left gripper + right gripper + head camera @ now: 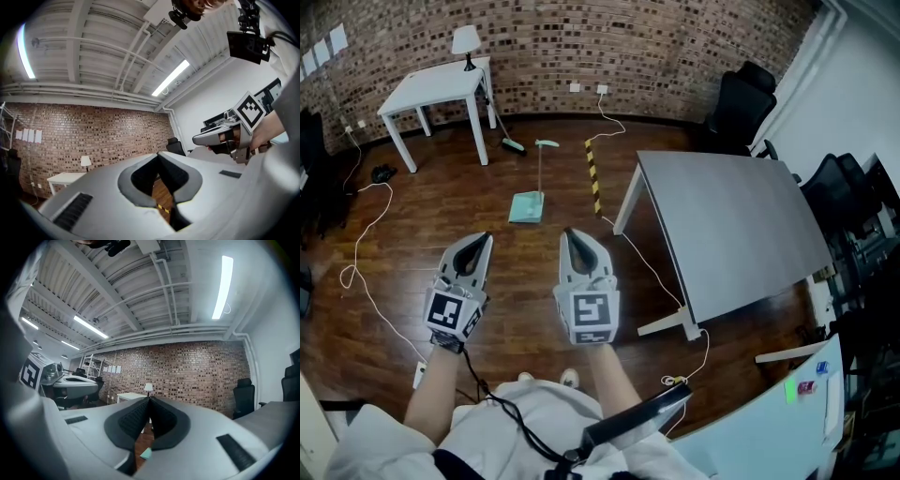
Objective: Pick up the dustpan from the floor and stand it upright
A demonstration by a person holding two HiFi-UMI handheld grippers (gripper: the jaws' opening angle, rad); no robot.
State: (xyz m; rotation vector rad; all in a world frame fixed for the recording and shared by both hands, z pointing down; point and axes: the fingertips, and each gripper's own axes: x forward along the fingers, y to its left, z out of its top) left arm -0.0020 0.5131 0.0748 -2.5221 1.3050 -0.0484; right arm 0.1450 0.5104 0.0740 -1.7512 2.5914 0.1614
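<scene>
1. The person holds both grippers out in front at about the same height, side by side and apart.
2. The left gripper [480, 240] has its jaw tips together, with nothing between them.
3. The right gripper [570, 234] is fully closed and holds nothing either.
4. The teal dustpan [527, 207] lies on the wooden floor [412, 234] ahead of both grippers and well apart from them. Its long handle runs away toward the brick wall [581, 47].
5. It sits between the white desk [431, 89] with a lamp [466, 39] and the grey desk [731, 225].
6. A yellow-and-black striped strip [593, 175] lies just right of the dustpan.
7. A broom [510, 143] rests near the white desk's leg.
</scene>
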